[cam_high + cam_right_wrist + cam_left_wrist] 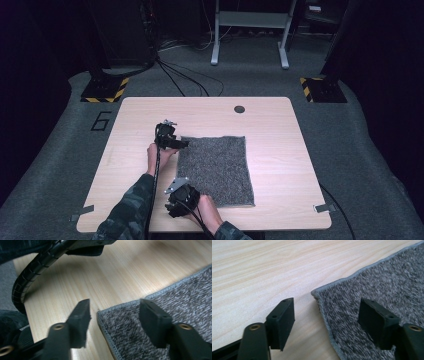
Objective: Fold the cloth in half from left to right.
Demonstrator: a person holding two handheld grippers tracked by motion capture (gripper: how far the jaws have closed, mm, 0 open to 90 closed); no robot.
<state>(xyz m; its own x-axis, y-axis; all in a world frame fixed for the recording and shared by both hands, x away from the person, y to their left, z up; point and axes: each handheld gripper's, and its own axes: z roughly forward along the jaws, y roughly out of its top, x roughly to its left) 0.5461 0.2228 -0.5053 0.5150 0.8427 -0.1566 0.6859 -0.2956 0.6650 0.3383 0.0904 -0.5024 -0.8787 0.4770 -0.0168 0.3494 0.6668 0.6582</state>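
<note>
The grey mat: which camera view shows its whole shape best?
The high view: the grey mat lies there whole, all four edges visible on the table. The left gripper view and right gripper view each show just one corner, between an open claw's jaws.

The left gripper (pixel 325 321) has its two black jaws spread wide apart, rising from the bottom edge. Between them lies the corner of a grey speckled mat (pixel 384 287), whose stitched pale edge runs up toward the top right and down toward the bottom. The corner is lifted slightly off the table (pixel 262 272), with a thin shadow under it. One jaw hangs over bare wood just beside the mat's edge; the other is over the mat's pile. Neither jaw can be seen touching the mat. Each jaw carries a flat rectangular pad with small screw holes, and a brass-coloured bolt shows at each jaw's base. The table is light wood with a fine grain.
</note>
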